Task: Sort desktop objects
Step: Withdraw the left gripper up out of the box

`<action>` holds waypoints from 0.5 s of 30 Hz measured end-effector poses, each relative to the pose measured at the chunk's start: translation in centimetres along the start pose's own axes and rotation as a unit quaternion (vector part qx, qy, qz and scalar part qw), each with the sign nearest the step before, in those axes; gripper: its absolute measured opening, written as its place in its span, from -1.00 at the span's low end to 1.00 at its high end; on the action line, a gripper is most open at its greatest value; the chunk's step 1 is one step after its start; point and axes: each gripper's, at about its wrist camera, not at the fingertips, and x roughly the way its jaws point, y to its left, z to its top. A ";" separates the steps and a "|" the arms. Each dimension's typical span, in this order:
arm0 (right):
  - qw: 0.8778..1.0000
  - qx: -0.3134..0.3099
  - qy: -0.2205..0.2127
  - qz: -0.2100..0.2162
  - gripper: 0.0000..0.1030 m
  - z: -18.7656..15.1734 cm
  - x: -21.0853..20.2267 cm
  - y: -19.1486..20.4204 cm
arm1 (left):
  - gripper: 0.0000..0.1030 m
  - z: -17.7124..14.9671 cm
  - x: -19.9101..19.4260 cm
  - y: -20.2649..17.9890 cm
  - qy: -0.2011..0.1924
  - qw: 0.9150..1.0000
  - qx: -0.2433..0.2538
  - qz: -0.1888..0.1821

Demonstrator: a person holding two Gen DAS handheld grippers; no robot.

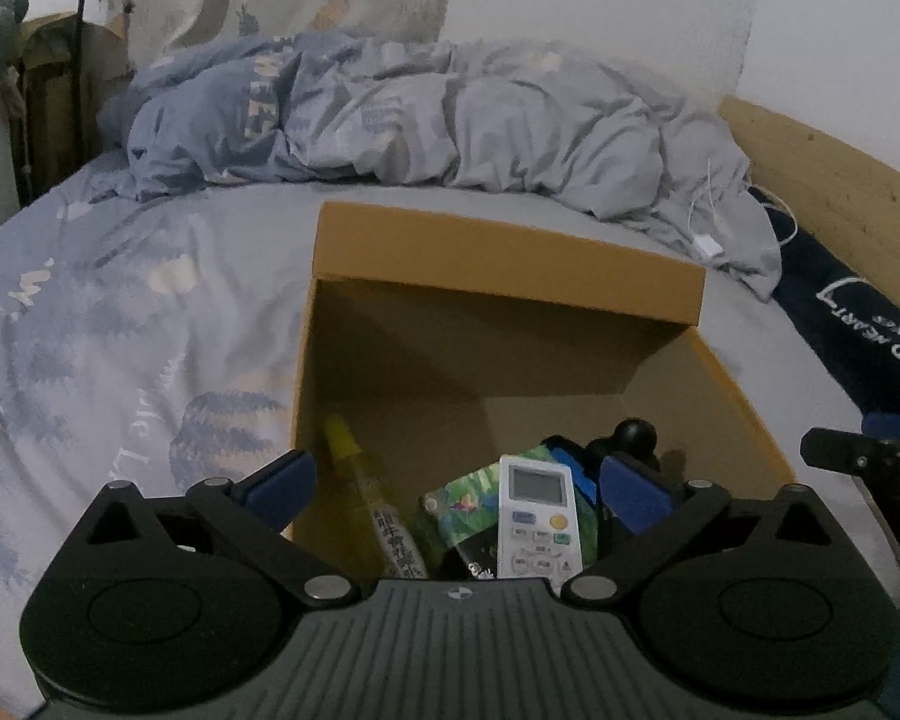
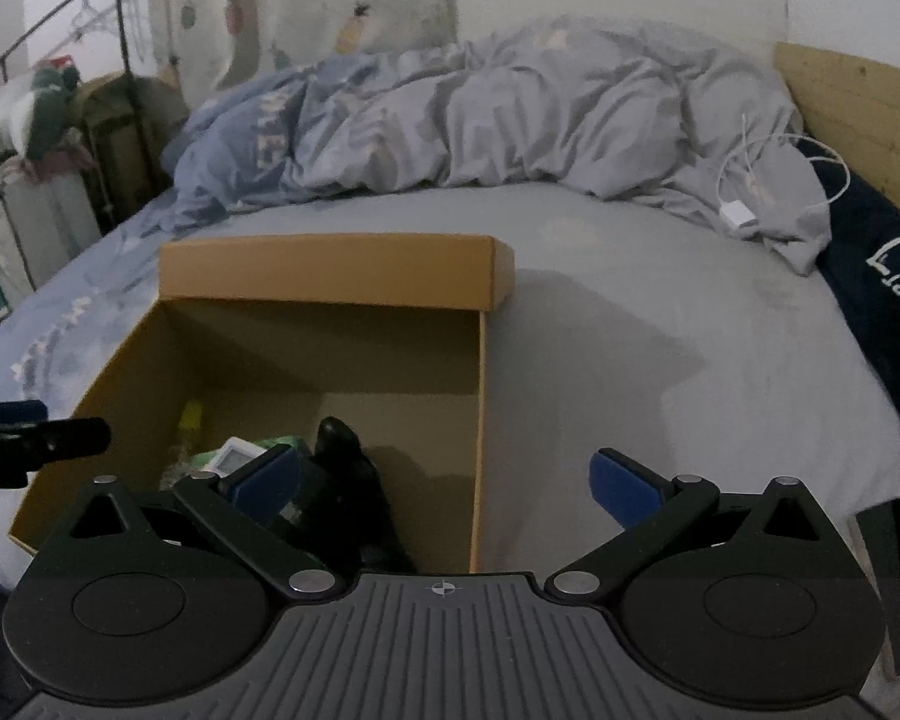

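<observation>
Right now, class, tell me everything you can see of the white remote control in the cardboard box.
The white remote control is a slim plastic handset with a grey screen at its far end and blue, yellow and green buttons below. It lies face up in the near part of the cardboard box, resting on a green patterned packet, a yellow tube to its left. Neither gripper holds it.

The yellow tube [image 1: 363, 504] and green packet [image 1: 468, 495] lie partly hidden.

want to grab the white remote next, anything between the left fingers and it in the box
Nothing visible. The left gripper stands open and empty just above the white remote, which lies on top of the other items in the cardboard box, face up and uncovered.
</observation>
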 end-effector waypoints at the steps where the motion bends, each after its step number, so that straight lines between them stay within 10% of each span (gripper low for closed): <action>1: 1.000 -0.001 0.001 -0.002 1.00 0.0 0.2 0.0 | 1.00 0.0 0.2 0.0 0.004 1.000 0.000 -0.002; 15: 1.000 -0.015 0.011 -0.010 1.00 -0.6 1.4 0.6 | 1.00 -1.0 1.2 -0.6 0.028 0.999 -0.002 -0.030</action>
